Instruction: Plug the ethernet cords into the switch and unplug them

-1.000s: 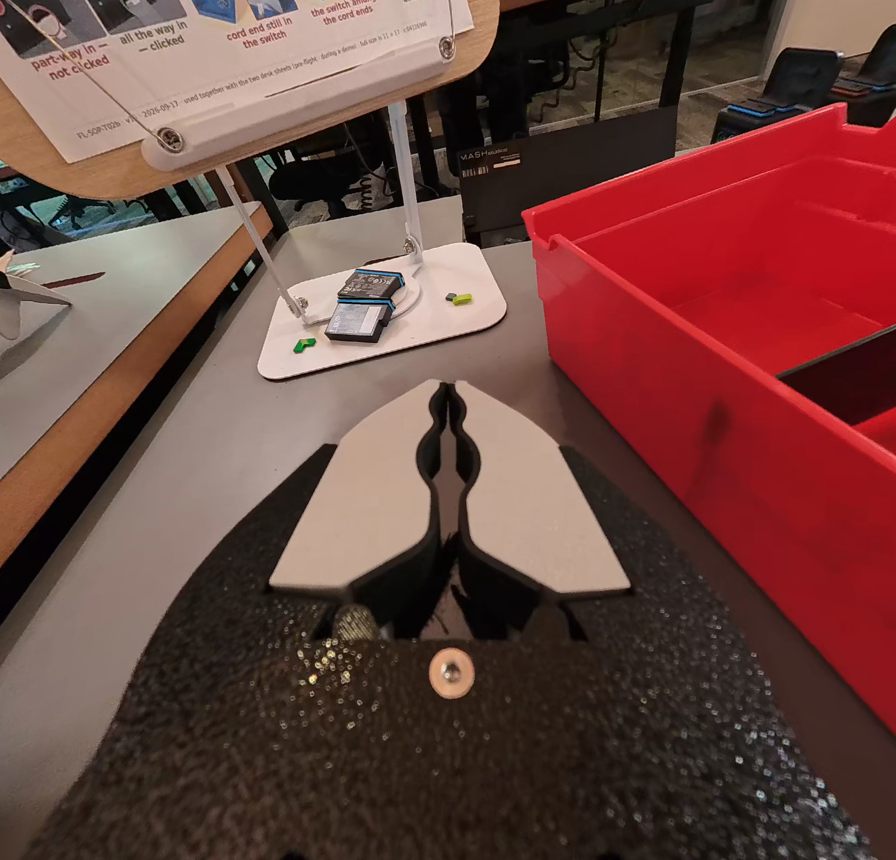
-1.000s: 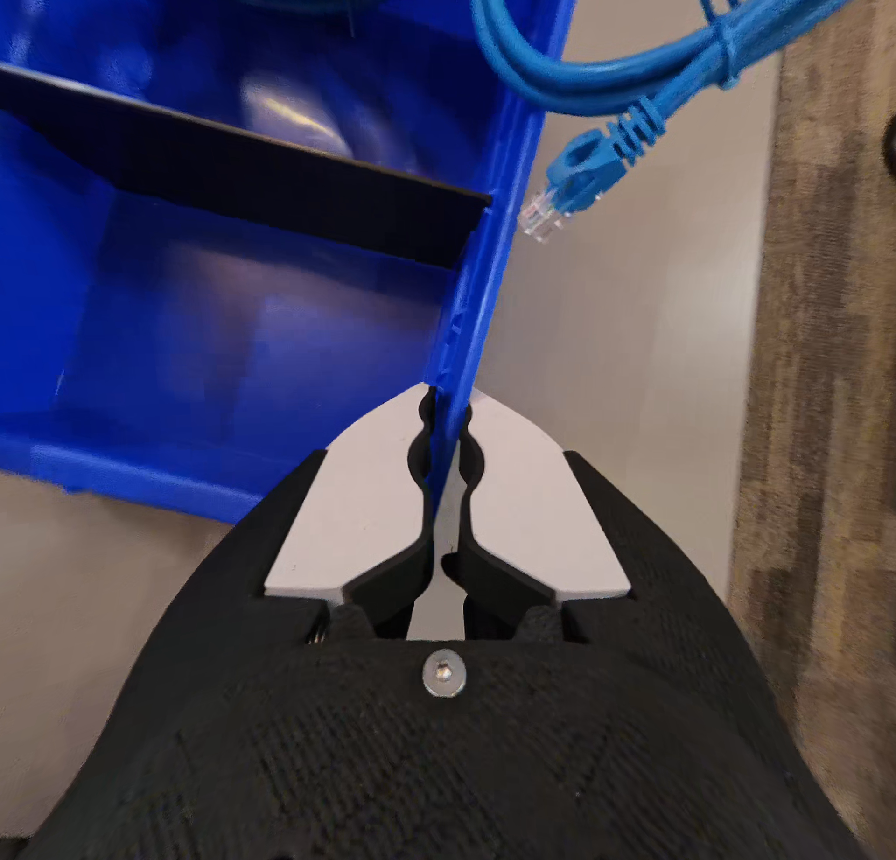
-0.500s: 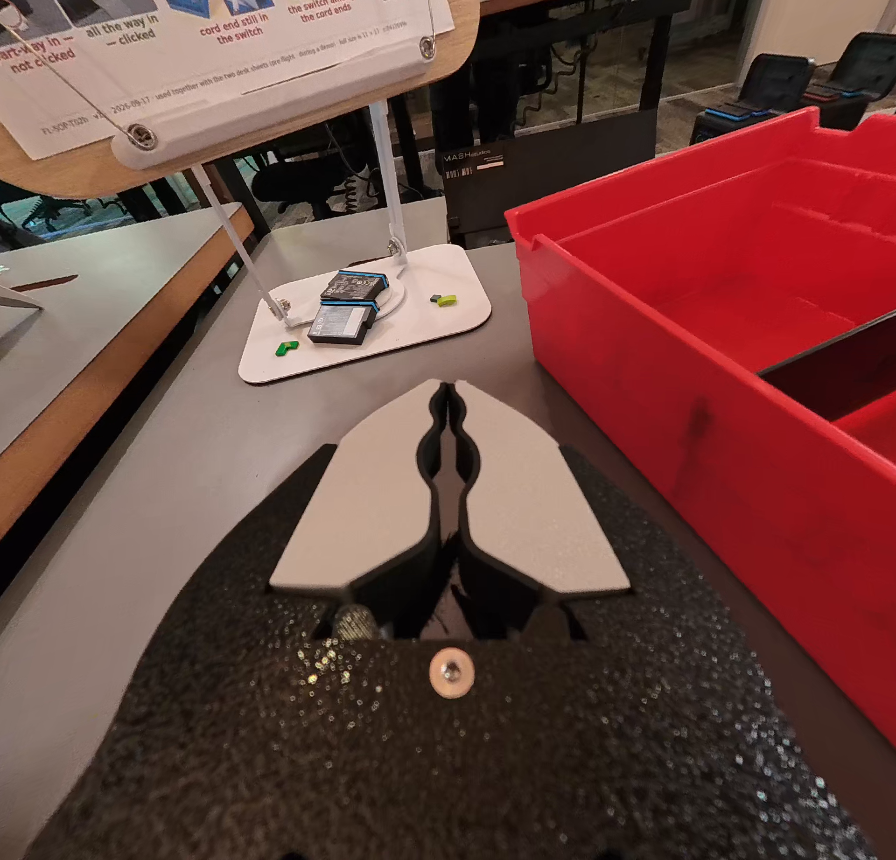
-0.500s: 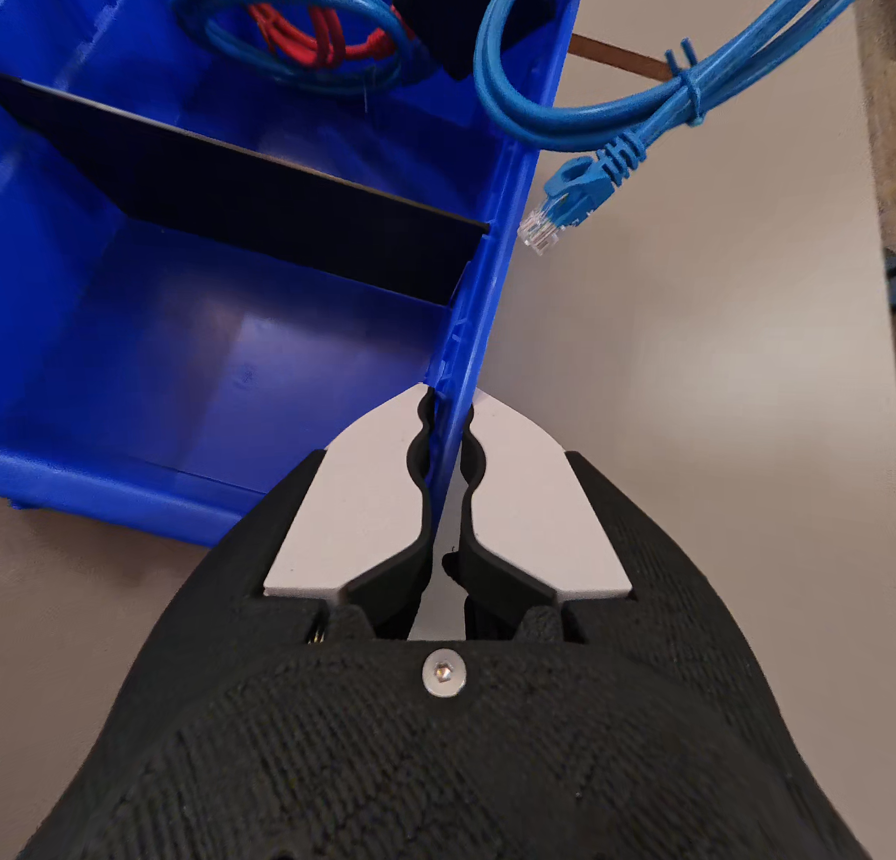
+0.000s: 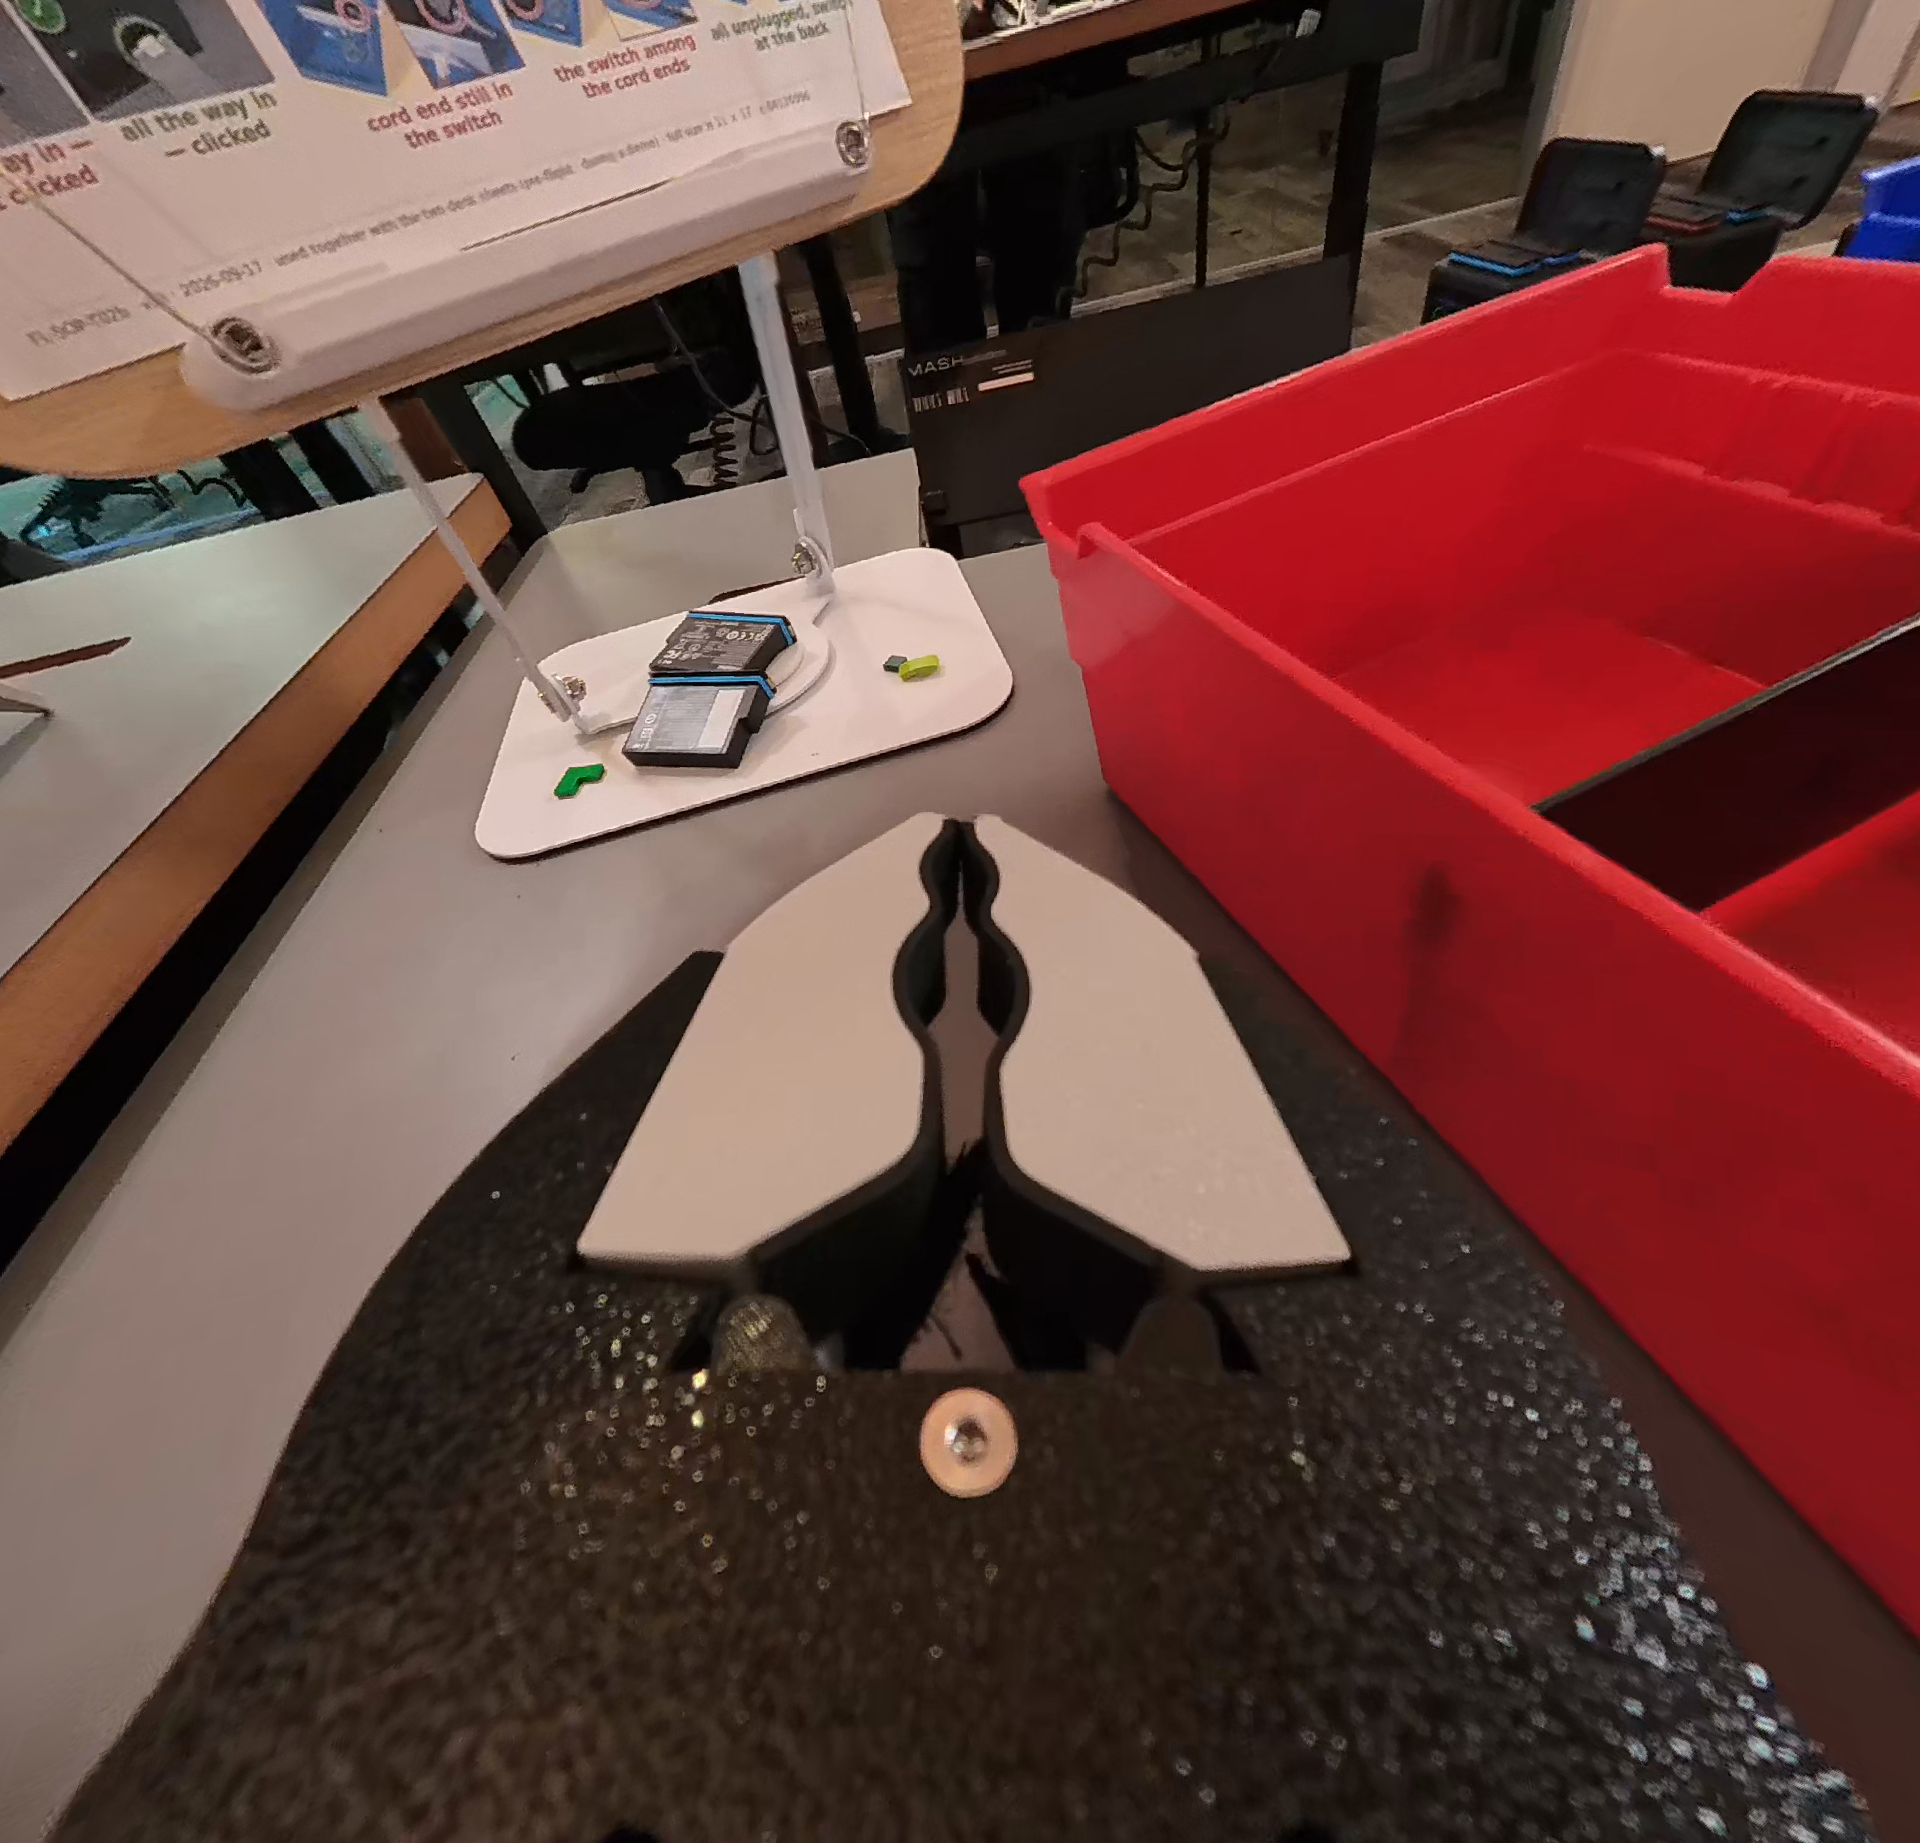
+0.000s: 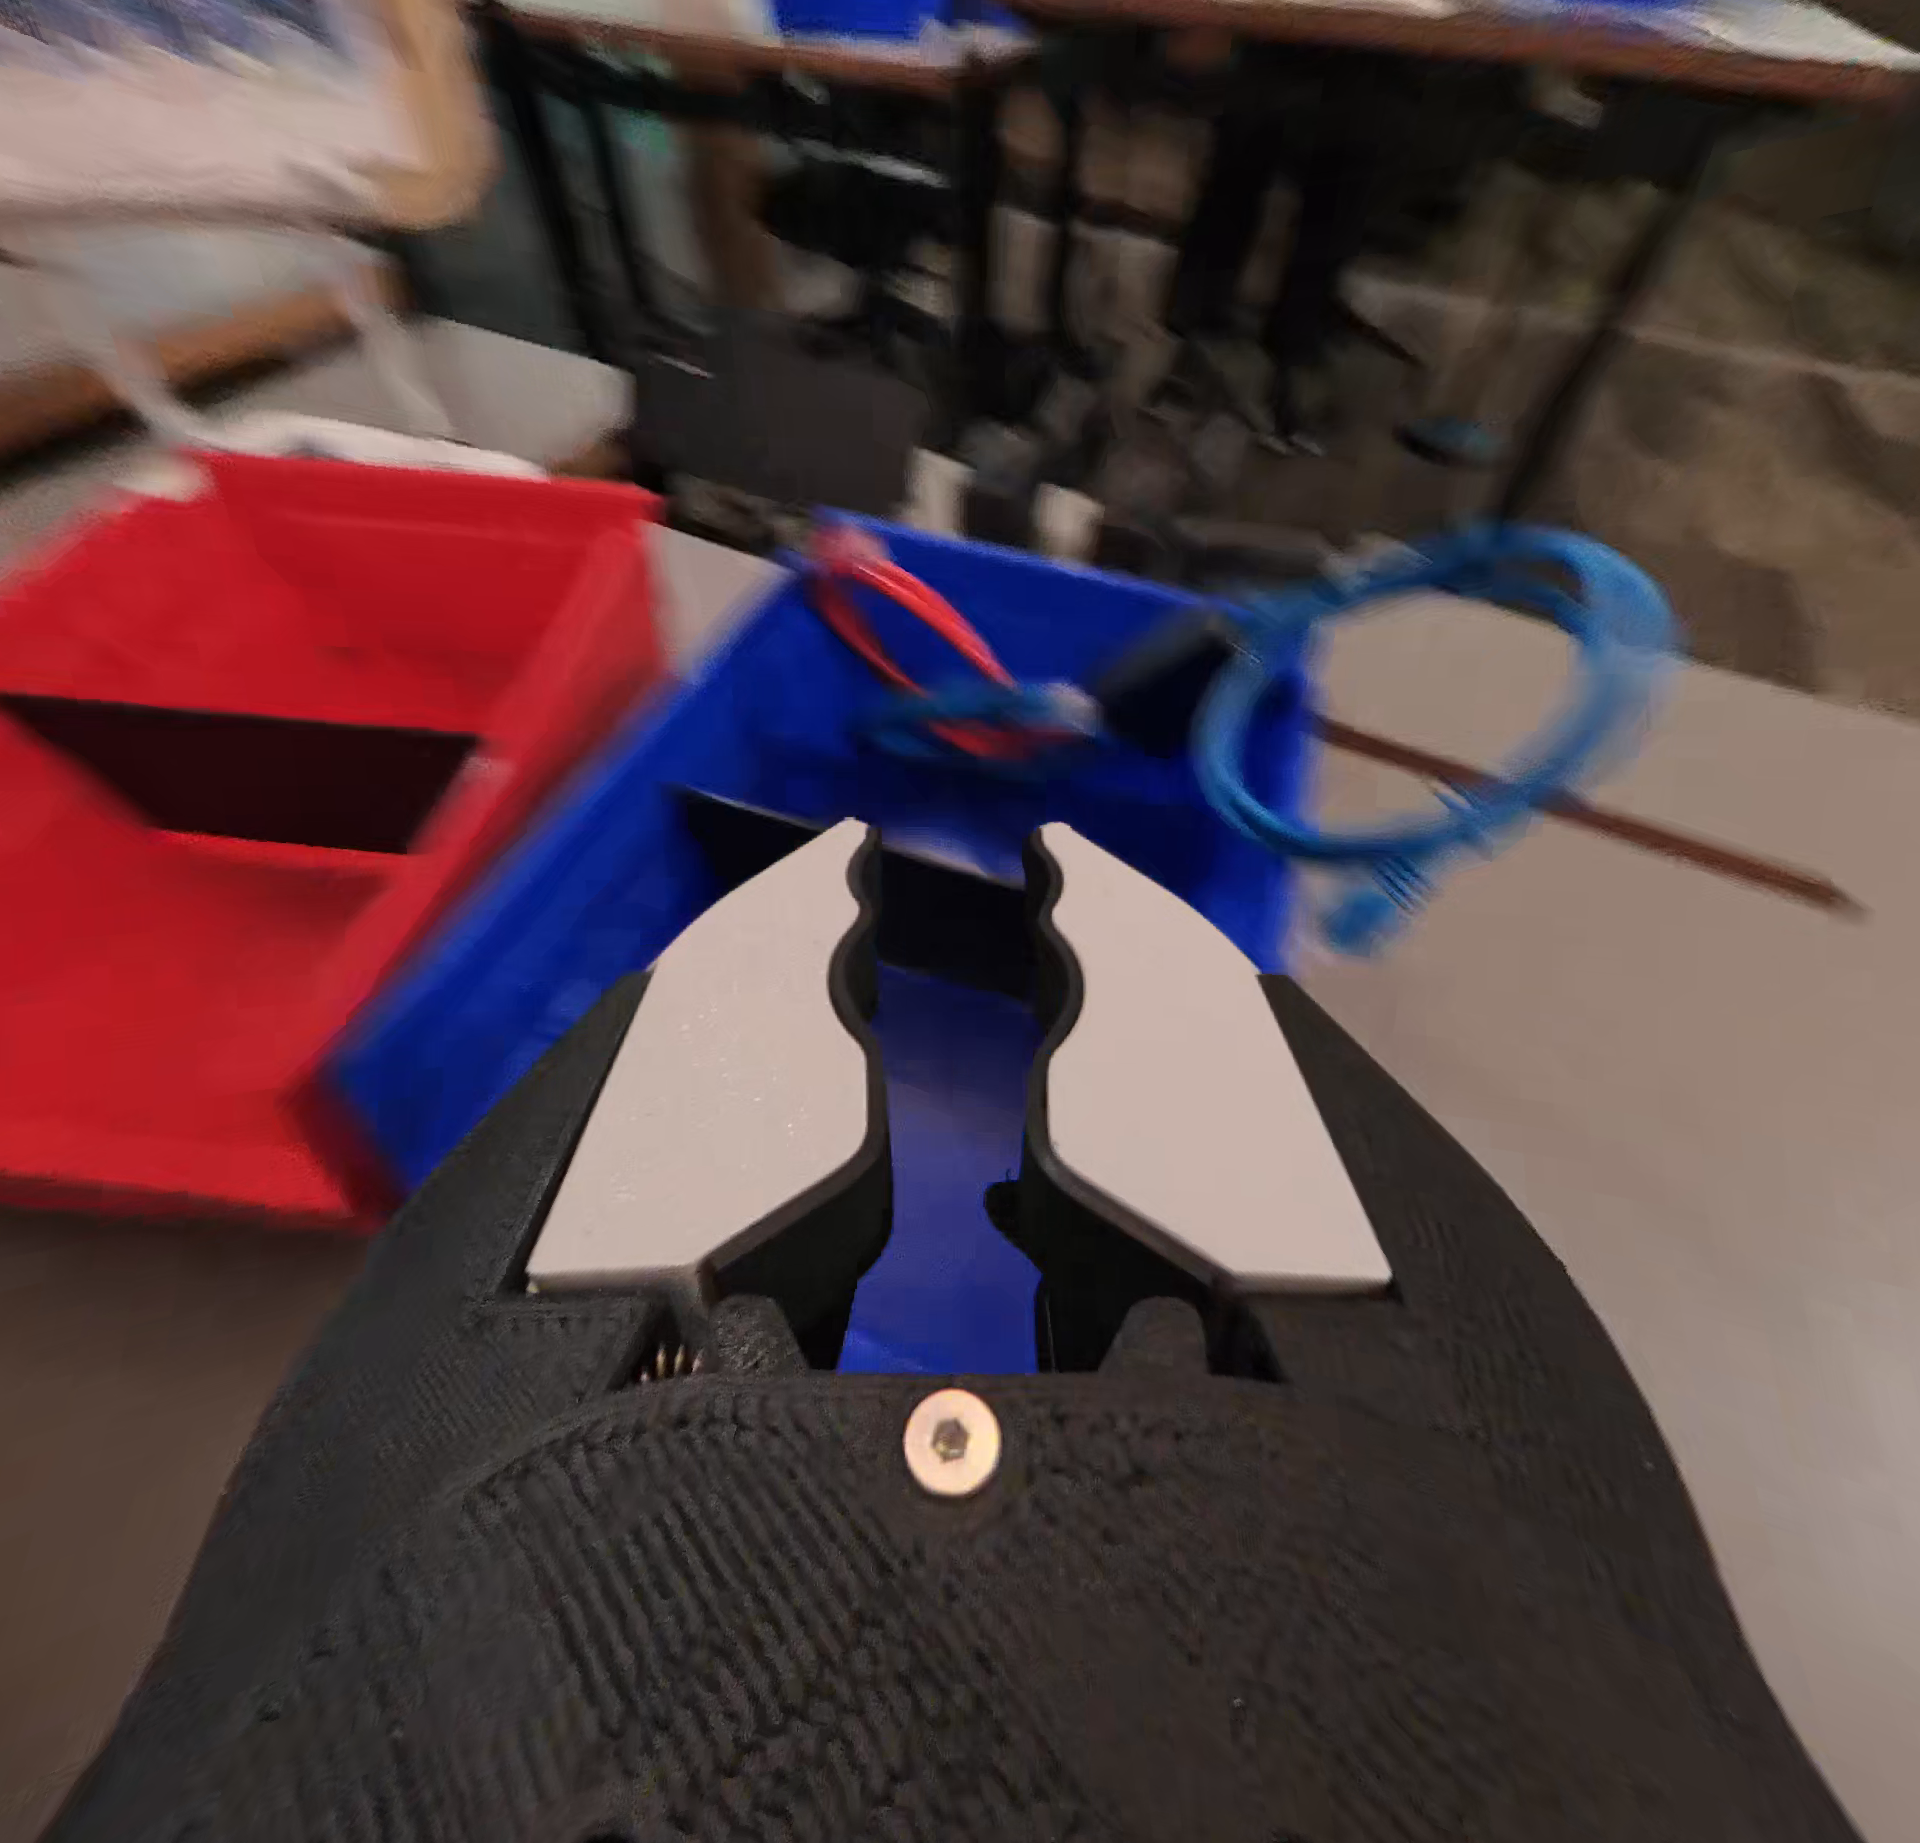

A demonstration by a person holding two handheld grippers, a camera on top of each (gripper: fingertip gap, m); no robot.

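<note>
Clutter around the red bin was sparse: the left gripper hovered low over the grey tabletop just beside the bin's near wall, its jaws pressed together with nothing between them. Beyond the gripper, away from the bin's corner, stood a white stand base carrying two dark battery packs, one leaning on the other, a green L-shaped piece and a small yellow-green piece. A printed sheet on a wooden board rose above the base on thin white struts. A black divider split the red bin's interior.

Only the right wrist view, heavily blurred, showed the blue bin touching or nearly touching the red bin's side. The right gripper was over the blue bin's near compartment, jaws parted by a moderate gap and holding nothing. Red wires lay in the far compartment, and a coiled blue cable hung over the wall farthest from the red bin. The left wrist view alone showed the stand base and its batteries clearly.
</note>
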